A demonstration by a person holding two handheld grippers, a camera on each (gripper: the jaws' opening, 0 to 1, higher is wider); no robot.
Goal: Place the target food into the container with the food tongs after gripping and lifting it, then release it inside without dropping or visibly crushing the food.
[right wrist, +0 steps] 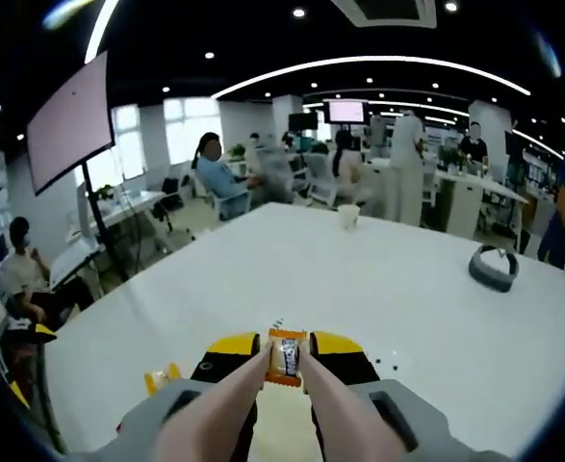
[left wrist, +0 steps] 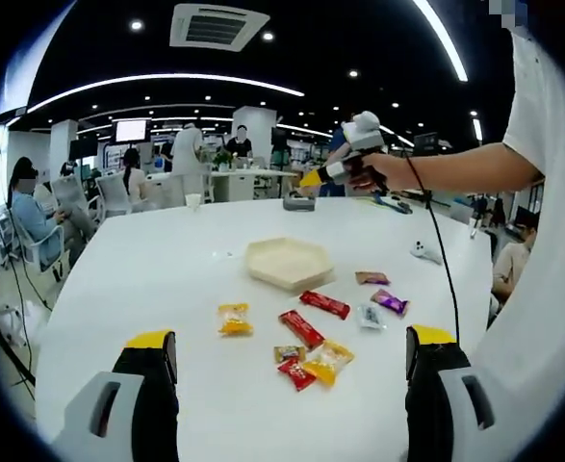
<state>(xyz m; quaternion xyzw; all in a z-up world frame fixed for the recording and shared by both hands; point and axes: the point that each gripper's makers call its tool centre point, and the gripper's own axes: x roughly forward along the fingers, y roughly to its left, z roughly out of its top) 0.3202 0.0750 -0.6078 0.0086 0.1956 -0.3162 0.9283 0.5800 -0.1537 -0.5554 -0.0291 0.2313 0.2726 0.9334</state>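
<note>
Right gripper view, lower centre: right gripper (right wrist: 284, 358) squeezing pink tongs (right wrist: 226, 404) onto an orange snack packet (right wrist: 285, 358), over the table (right wrist: 398, 289). Risking slip or crush. Left gripper view: jaws apart; tray (left wrist: 287, 262) waiting at centre.

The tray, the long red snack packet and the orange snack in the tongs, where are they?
tray (left wrist: 287, 263): left gripper view, middle of its pale floor.
long red snack packet (left wrist: 324, 304): left gripper view, wrapper's middle.
orange snack (right wrist: 285, 358): right gripper view, wrapper's front between the tongs.

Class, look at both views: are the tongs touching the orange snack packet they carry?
Touching. In the right gripper view the two tips of the tongs close against both sides of the orange snack packet, with no gap showing.
</note>
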